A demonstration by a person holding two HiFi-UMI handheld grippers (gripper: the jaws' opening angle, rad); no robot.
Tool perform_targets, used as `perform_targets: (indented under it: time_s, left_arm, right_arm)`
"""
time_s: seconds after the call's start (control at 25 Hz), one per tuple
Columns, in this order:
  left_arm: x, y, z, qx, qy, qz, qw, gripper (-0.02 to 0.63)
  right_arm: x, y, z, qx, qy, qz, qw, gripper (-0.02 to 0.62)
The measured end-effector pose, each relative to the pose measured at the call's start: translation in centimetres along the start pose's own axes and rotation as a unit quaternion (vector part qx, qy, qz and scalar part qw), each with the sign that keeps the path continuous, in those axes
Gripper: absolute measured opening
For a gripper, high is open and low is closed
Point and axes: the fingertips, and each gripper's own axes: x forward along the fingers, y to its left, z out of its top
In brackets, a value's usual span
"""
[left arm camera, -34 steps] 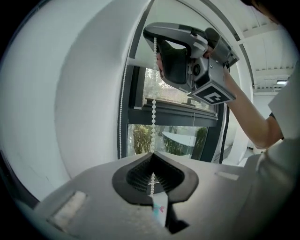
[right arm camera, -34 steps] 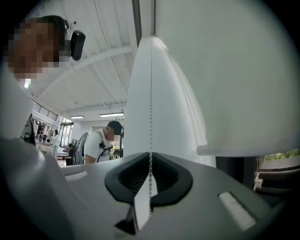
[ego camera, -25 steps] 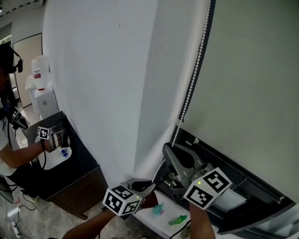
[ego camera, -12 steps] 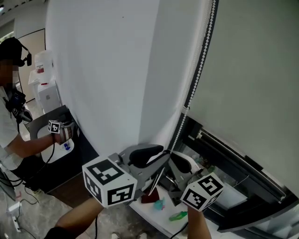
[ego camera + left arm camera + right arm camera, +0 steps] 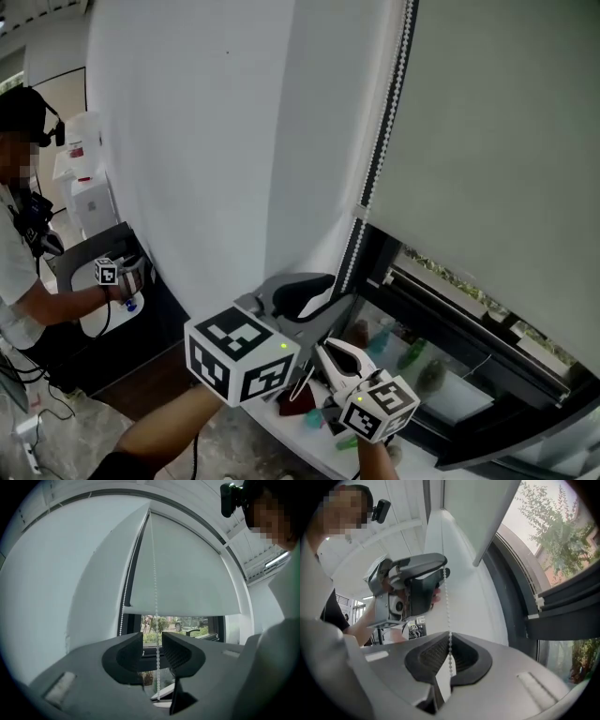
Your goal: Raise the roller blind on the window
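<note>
Roller blind (image 5: 487, 141), matt grey-green fabric, hangs partly raised over the dark-framed window (image 5: 525, 417); a strip of bare glass shows below its lower edge, with greenery outside; white bead chain (image 5: 382, 131) runs down the blind's left edge.

Left gripper (image 5: 152, 643): ribbed dark pads apart, having just been opening; one chain strand hangs between them, unpressed.

Right gripper (image 5: 450, 657), lower on the chain: jaws together, clamped on the beads.

White sill (image 5: 298, 433) under the window carries a dark red thing and small teal and green things, too small to name.

Smooth white wall (image 5: 206, 141) left of the window; beyond it another person (image 5: 19, 281) at a dark desk (image 5: 150, 347); pale stone-like floor (image 5: 56, 441).
</note>
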Motion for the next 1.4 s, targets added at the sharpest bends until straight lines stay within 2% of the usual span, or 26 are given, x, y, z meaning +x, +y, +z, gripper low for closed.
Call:
perform_targets:
  time_s: [0.2,0.32,0.44,0.6,0.72,0.8,0.84,0.92,1.04,1.2,1.4]
  left_arm:
    - [0.8,-0.3,0.7,0.026,0.001,-0.001,0.9997,0.129]
    - [0.7,-0.1,0.7,0.034,-0.002,0.011,0.9994,0.055]
    - [0.8,-0.3,0.6,0.037,-0.001,0.01,0.9993,0.028]
    - [0.6,-0.3,0.5,0.028,-0.002,0.009,0.9996,0.025]
    - [0.3,-0.6,0.4,0.042,0.002,0.014,0.999,0.025]
    - [0.1,-0.5,0.4,0.049,0.005,0.02,0.9986,0.025]
    - [-0.1,-0.3,0.3,0.05,0.004,0.023,0.9985,0.025]
    - [-0.5,0.2,0.2,0.047,0.006,0.025,0.9986,0.025]
    - [-0.6,0.3,-0.8,0.043,0.019,0.023,0.9986,0.025]
    - [-0.4,0.2,-3.5,0.033,0.04,0.018,0.9985,0.023]
    - [-0.3,0.7,-8.6,0.015,0.09,0.015,0.9957,0.023]
  right_arm:
    - [0.2,0.1,-1.6,-0.003,0.017,-0.002,1.0,0.015]
    - [0.2,0.0,-2.4,0.005,0.021,-0.001,1.0,0.015]
    - [0.1,-0.2,-2.6,0.007,0.02,-0.002,1.0,0.015]
    - [0.2,-0.5,-2.6,0.008,0.034,-0.009,0.999,0.015]
    - [-0.2,-0.7,-2.5,0.001,0.049,-0.011,0.999,0.019]
    - [-0.6,-0.6,-2.0,0.012,0.043,-0.001,0.999,0.023]
    - [-0.9,-0.5,-1.3,0.026,0.032,0.009,0.999,0.029]
    - [-1.5,-0.2,0.6,0.062,0.004,0.033,0.998,0.086]
    - [-2.5,-0.5,4.5,0.088,-0.045,0.05,0.994,0.093]
    - [-2.9,-0.5,9.9,0.063,-0.092,0.049,0.993,0.094]
    - [-1.6,0.7,14.0,0.018,-0.097,0.062,0.993,0.094]
